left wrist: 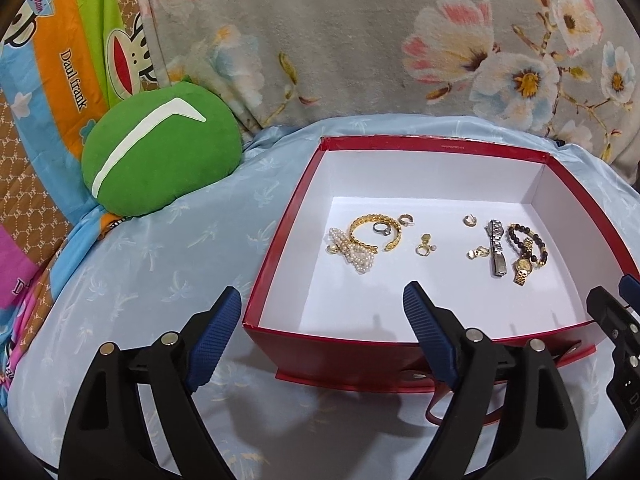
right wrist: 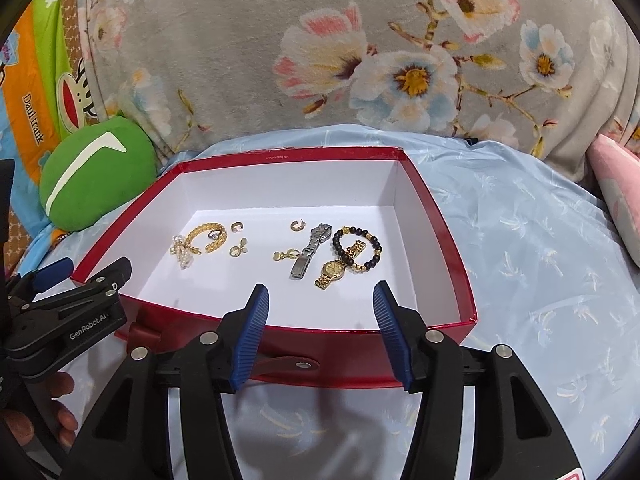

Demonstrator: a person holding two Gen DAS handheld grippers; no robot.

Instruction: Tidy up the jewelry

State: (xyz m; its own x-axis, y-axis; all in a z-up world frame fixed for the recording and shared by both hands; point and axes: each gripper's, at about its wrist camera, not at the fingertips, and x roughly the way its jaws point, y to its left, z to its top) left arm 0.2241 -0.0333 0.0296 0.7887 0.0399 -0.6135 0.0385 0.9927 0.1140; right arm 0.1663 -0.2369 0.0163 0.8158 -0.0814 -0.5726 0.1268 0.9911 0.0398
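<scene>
A red box with a white inside lies on a light blue sheet; it also shows in the right wrist view. In it lie a gold chain bracelet, a pearl piece, small gold earrings, a silver watch, a gold watch and a black bead bracelet. In the right wrist view the gold watch lies nearest. My left gripper is open and empty at the box's near left corner. My right gripper is open and empty over the near wall.
A green round cushion lies left of the box. A grey flowered blanket rises behind it. A pink pillow lies at the far right. A red strap with snaps hangs on the box's front wall.
</scene>
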